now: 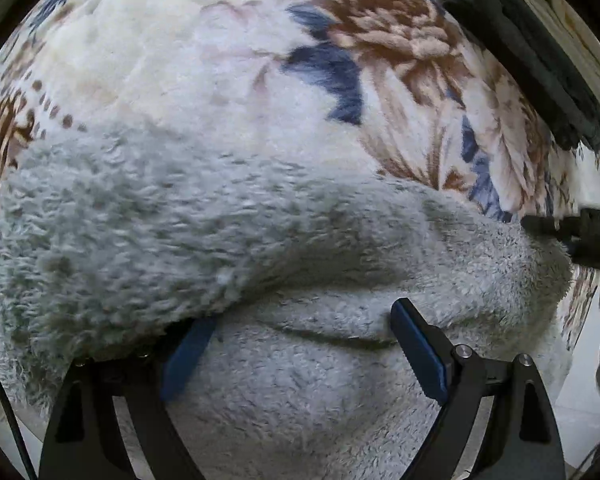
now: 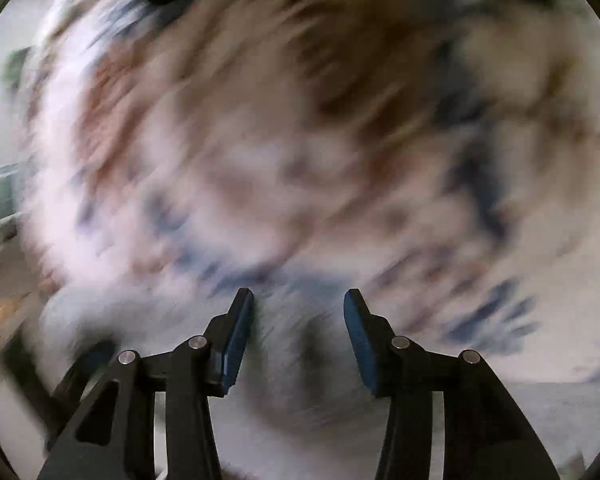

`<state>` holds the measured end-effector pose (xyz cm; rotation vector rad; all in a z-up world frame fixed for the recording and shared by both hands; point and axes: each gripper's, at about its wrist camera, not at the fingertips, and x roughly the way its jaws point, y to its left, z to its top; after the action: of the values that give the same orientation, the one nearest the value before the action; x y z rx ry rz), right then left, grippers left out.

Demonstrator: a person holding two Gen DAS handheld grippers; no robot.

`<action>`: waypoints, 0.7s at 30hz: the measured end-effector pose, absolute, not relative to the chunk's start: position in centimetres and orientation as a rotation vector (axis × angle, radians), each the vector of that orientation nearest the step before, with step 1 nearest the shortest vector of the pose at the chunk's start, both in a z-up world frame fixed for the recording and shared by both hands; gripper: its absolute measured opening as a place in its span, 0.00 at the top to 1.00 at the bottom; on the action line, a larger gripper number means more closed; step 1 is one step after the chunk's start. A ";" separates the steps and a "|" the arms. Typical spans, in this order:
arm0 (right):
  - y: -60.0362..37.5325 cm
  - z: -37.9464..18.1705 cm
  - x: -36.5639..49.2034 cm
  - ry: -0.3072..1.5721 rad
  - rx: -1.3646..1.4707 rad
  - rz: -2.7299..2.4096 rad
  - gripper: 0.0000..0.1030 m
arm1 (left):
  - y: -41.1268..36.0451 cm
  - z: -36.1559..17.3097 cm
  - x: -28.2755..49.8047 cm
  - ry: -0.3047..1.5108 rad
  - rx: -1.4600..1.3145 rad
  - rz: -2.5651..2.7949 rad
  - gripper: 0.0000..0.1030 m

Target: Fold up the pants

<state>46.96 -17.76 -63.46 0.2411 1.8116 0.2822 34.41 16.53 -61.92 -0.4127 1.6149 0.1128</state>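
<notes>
Pants (image 1: pixel 260 220) bunched between spread left claw (image 1: pixel 304 324), right claw (image 2: pixel 299 300) spread, pinching nothing, over blanket (image 1: pixel 180 60)

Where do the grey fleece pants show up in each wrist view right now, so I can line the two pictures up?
Left wrist: the grey fleece pants fill the lower half, bunched in a fold over one finger of the left gripper.
Right wrist: heavily blurred; a grey patch low in the centre, between the open fingers of the right gripper, is probably the pants.
Shared landmark: the floral blanket beneath.
</notes>
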 end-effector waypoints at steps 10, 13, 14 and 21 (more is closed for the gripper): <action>-22.7 -59.3 41.5 1.757 0.593 0.375 0.52 | 18.7 -60.1 32.9 1.602 -0.431 0.127 0.13; -21.1 -61.7 39.6 1.739 0.499 0.312 0.52 | 17.3 -58.6 32.8 1.585 -0.393 0.114 0.13; -21.7 -62.4 39.5 1.672 0.492 0.240 0.52 | 16.0 -58.3 33.4 1.576 -0.374 0.106 0.13; -32.4 -58.9 33.5 1.379 0.983 0.161 0.51 | 10.4 -55.1 33.1 1.505 -0.183 0.011 0.13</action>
<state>33.48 -32.37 -58.87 0.9829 1.3791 0.1613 33.11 10.40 -55.11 -0.1833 1.5054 0.0110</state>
